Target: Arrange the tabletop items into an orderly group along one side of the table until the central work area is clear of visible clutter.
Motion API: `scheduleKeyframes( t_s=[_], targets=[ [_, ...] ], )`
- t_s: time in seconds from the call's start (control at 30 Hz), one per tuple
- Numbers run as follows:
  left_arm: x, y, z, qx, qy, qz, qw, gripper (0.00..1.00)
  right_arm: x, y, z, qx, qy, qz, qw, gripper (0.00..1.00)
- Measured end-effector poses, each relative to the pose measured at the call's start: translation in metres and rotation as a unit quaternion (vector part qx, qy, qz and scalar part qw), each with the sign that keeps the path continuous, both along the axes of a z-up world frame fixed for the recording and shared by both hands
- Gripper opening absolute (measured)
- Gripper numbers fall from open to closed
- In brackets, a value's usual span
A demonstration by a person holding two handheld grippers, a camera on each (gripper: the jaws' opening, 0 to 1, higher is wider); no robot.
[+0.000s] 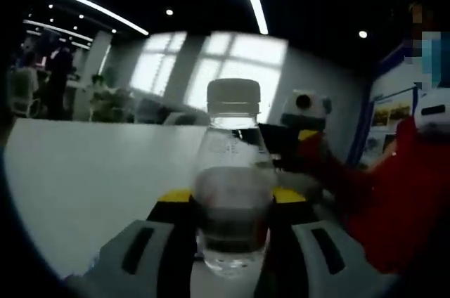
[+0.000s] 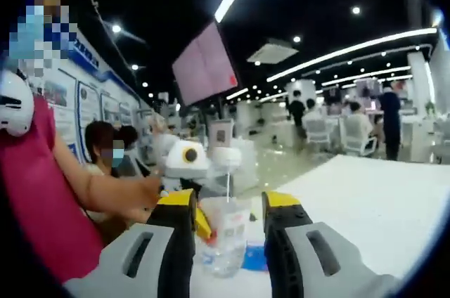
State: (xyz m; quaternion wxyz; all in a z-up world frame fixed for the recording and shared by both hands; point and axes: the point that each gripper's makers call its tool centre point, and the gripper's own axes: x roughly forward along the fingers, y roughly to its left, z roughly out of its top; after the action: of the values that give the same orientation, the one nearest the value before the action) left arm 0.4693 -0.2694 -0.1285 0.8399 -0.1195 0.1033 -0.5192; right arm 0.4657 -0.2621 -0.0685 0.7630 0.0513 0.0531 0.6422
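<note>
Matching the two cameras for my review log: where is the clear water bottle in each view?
Left gripper view: water bottle at bottom centre, between the jaws.
Right gripper view: low, just left of centre, between the jaws.
Shared landmark: the person's red garment, at the right edge in the left gripper view and the left edge in the right gripper view.

The left gripper (image 1: 232, 231) holds its yellow-tipped jaws closed against a clear bottle (image 1: 232, 192), while the right gripper (image 2: 228, 231) keeps its jaws parted; a red-sleeved arm (image 1: 351, 178) reaches alongside.
</note>
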Motion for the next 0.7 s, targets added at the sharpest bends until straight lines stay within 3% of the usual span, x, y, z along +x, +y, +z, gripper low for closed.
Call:
scheduleKeyframes(
  t_s=[0.13, 0.33, 0.5, 0.7],
  targets=[
    [-0.006, -0.007, -0.004, 0.013, -0.011, -0.023, 0.9996, 0.37, 0.003, 0.014, -0.009, -0.035, -0.011, 0.026, 0.9990, 0.37],
    [-0.010, -0.009, -0.006, 0.016, -0.017, -0.046, 0.9987, 0.37, -0.005, 0.029, -0.013, -0.046, 0.013, 0.095, 0.9943, 0.32],
    [-0.012, -0.009, -0.008, 0.019, -0.025, -0.064, 0.9974, 0.37, -0.005, 0.035, -0.013, -0.044, 0.029, 0.123, 0.9910, 0.27],
    [-0.008, -0.001, -0.011, 0.021, -0.029, -0.071, 0.9968, 0.37, -0.001, 0.044, -0.017, -0.054, 0.025, 0.138, 0.9886, 0.25]
  ],
)
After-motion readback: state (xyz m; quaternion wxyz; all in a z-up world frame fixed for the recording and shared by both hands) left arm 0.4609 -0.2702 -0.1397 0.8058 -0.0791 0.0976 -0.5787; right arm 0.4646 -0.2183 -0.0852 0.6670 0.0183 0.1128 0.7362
